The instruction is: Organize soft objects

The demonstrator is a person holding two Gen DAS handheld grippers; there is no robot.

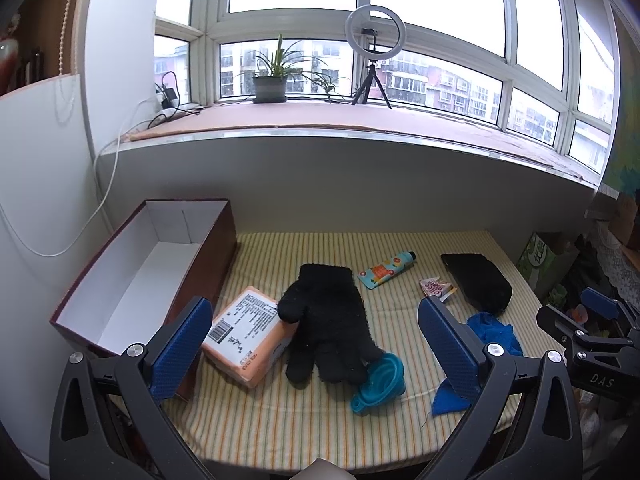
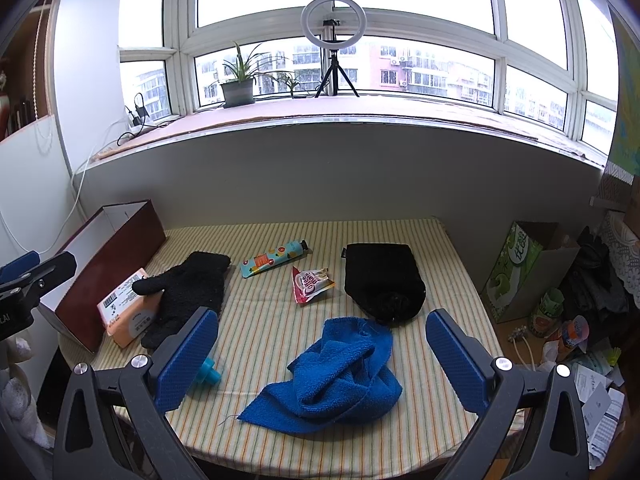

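A black knit glove (image 1: pixel 328 320) lies on the striped table, its thumb over an orange tissue pack (image 1: pixel 248 336). My left gripper (image 1: pixel 316 344) is open above the glove, empty. A crumpled blue towel (image 2: pixel 332 376) lies near the front edge, and my right gripper (image 2: pixel 320 356) is open just above it, empty. A black pouch (image 2: pixel 382 284) lies behind the towel. An empty brown box with a white inside (image 1: pixel 132 280) stands at the left. The glove (image 2: pixel 188 292) and the box (image 2: pixel 108 264) also show in the right wrist view.
A blue folding funnel (image 1: pixel 380 380) lies by the glove's fingers. A hand cream tube (image 2: pixel 274 262) and a snack wrapper (image 2: pixel 310 284) lie mid-table. A green tissue box (image 2: pixel 516 268) and clutter stand right of the table. A grey wall and window sill (image 2: pixel 320 120) rise behind.
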